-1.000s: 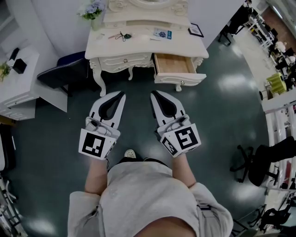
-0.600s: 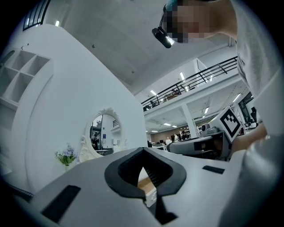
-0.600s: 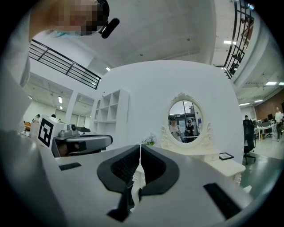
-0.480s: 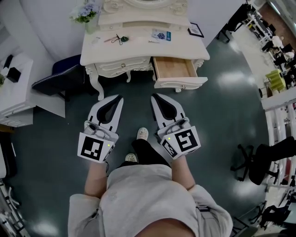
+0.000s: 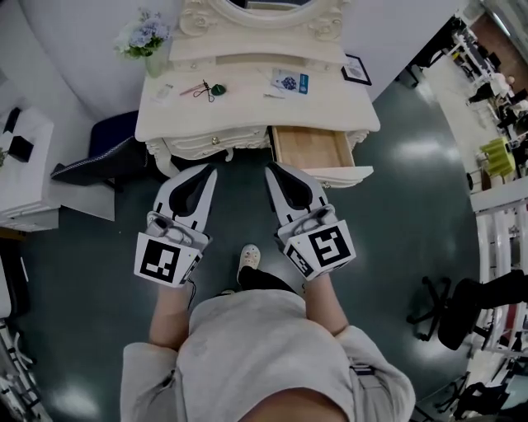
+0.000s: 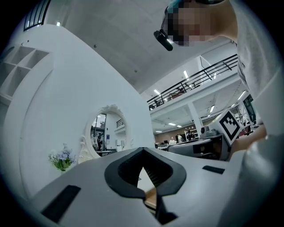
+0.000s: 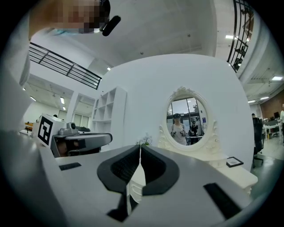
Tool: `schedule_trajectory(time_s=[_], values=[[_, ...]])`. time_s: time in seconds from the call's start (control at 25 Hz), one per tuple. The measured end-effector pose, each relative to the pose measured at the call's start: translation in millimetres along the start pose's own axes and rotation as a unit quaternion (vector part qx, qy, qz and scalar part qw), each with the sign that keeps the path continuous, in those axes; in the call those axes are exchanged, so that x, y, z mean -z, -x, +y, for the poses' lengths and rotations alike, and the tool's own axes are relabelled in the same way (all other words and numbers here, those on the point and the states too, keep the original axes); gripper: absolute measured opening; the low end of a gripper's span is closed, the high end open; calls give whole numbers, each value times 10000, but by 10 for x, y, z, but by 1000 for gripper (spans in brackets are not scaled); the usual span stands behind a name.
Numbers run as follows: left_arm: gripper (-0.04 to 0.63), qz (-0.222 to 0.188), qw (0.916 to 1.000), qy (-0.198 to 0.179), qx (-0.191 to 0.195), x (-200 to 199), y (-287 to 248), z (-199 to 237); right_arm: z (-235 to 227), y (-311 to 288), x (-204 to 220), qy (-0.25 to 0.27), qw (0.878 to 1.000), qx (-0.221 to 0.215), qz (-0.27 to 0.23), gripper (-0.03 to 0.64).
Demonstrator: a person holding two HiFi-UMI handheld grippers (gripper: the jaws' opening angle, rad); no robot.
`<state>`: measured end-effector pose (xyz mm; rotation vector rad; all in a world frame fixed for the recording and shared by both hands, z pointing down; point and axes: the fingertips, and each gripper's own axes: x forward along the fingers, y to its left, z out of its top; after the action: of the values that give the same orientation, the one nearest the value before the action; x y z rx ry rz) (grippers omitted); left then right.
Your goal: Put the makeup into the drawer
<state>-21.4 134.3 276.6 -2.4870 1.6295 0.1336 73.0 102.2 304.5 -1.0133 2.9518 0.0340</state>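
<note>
Vanity (image 5: 247,107) w/ open drawer (image 5: 312,147), navy seat (image 5: 95,161) at L

The head view looks steeply down from above the person, taking in the left tongs (image 5: 211,170), the right tongs (image 5: 271,169) and the white tabletop (image 5: 247,107) close ahead. Each gripper view rides low behind its own tongs, facing forward; both share the oval mirror (image 7: 188,122)

The open drawer (image 5: 312,147) at the near right can be entered from above; its wooden floor is left bare. The tabletop (image 5: 247,107) is closed off at the far edge by the mirror (image 5: 266,11), with flowers (image 5: 142,37) at the far left corner and a frame (image 5: 356,69) at the far right. A chair (image 5: 99,158) is set at the left.
</note>
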Motion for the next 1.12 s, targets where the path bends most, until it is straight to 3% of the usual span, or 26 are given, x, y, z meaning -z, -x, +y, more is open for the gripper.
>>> schedule_trajectory(time_s=[0.36,0.56,0.76,0.92,1.12], values=[[12,-67,9998,-123,-129,82,-677,127,-635,-343,59,-5,9998,-186,16,21],[12,155,9997,-150,-101,247,-854,226,-798,-537,122,-51,9997,-227,75,21],[12,-43,10000,-39,-68,255,-1105,459,-976,-812,170,-113,9997,-148,150,21],[12,406,9990,-94,129,456,-1223,673,-1123,-1102,246,-152,9994,14,298,21],[12,514,9985,-67,182,570,-1359,1074,-1234,-1566,411,-262,9982,148,526,23]])
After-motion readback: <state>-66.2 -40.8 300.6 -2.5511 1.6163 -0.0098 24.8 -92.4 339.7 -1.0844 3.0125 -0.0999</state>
